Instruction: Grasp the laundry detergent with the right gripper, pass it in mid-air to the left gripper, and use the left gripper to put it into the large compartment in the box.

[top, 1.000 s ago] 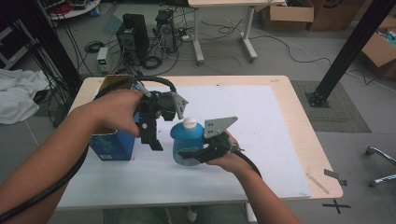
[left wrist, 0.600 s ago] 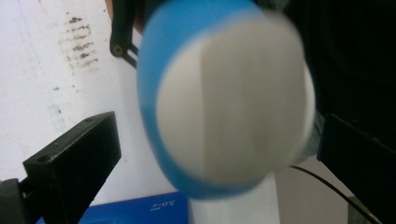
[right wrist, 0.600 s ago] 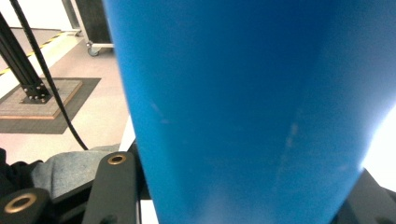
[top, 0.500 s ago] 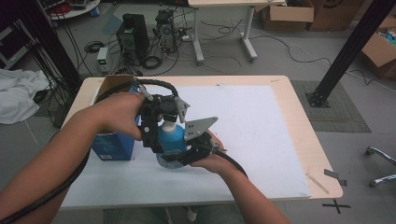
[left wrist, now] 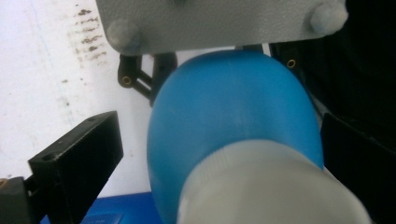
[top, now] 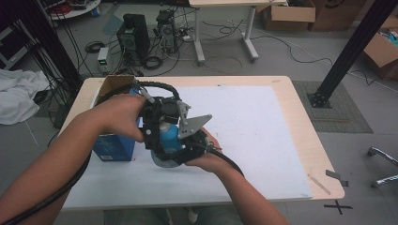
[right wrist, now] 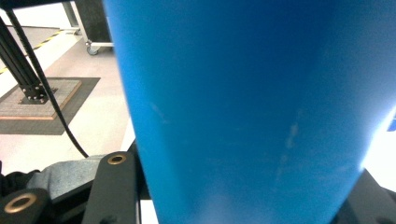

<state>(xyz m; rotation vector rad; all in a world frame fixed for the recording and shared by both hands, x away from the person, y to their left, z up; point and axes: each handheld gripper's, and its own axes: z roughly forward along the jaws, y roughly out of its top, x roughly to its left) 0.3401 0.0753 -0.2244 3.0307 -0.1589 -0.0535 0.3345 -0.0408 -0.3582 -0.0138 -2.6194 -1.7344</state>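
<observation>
The blue bottle is held over the near-left part of the white mat, just right of the blue box. The right gripper is clamped on the bottle's body from the near side; in the right gripper view the smooth blue plastic wall is seen pressed between the black jaws, which rise at both lower corners.

The left gripper is placed over the top end. In the left gripper view, the white cap is seen dead ahead and very close, with the rounded blue shoulder beyond it. The jaws stand wide, one on each side of the cap, a gap showing beside the left finger; the far side is too dark to be judged.

So the bottle's long axis runs straight along the left gripper's line of sight, cap toward the fingers. The cap looks matte and faintly ribbed, the bottle glossy and bulbous. A closing on the cap, then a twist, is judged the likely next move; the slick body could slip in the right jaws under that torque.
</observation>
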